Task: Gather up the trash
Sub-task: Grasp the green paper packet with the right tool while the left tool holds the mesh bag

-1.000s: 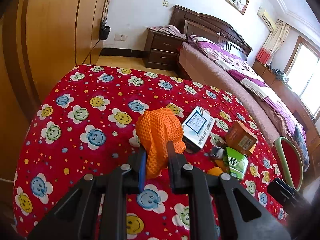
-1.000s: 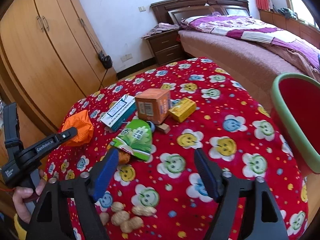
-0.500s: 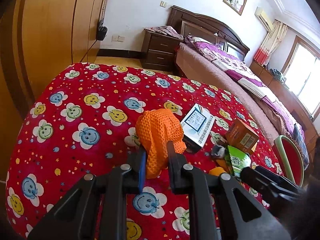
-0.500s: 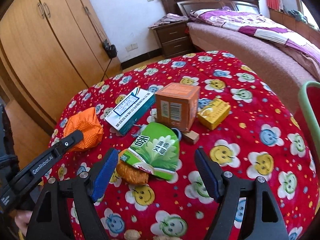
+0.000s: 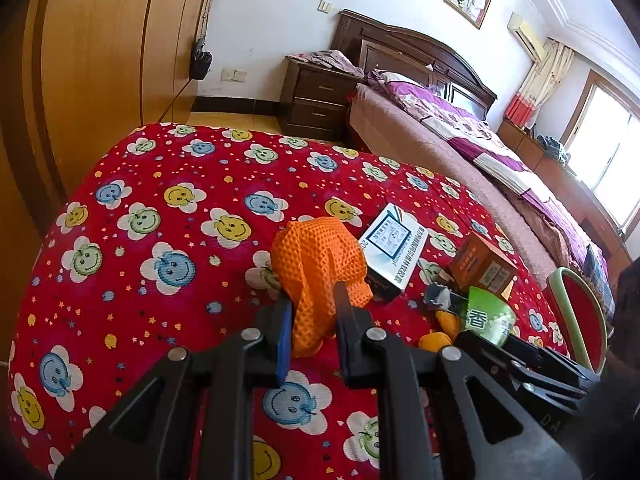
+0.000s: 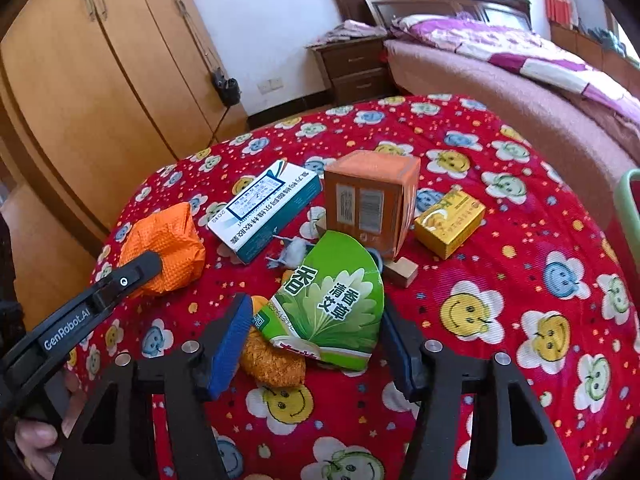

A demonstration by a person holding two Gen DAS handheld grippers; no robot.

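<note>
My left gripper (image 5: 312, 304) is shut on an orange mesh cloth (image 5: 320, 264) just above the red smiley tablecloth (image 5: 160, 240); the cloth also shows in the right wrist view (image 6: 164, 244). My right gripper (image 6: 316, 316) is open, its jaws either side of a green packet (image 6: 332, 308) that lies on an orange peel (image 6: 272, 360). Behind them lie a white-and-teal box (image 6: 264, 208), an orange carton (image 6: 370, 200), a yellow box (image 6: 450, 222), a wooden block (image 6: 400, 272) and a grey scrap (image 6: 292, 250).
A red bin with a green rim (image 5: 580, 316) stands at the table's right edge. A wooden wardrobe (image 6: 100, 80) is on the left. A bed (image 6: 520, 72) and a nightstand (image 6: 352, 68) stand beyond the table.
My right gripper has moved forward and down; the green packet now lies between its open jaws. My left gripper still holds the orange cloth in about the same place.
</note>
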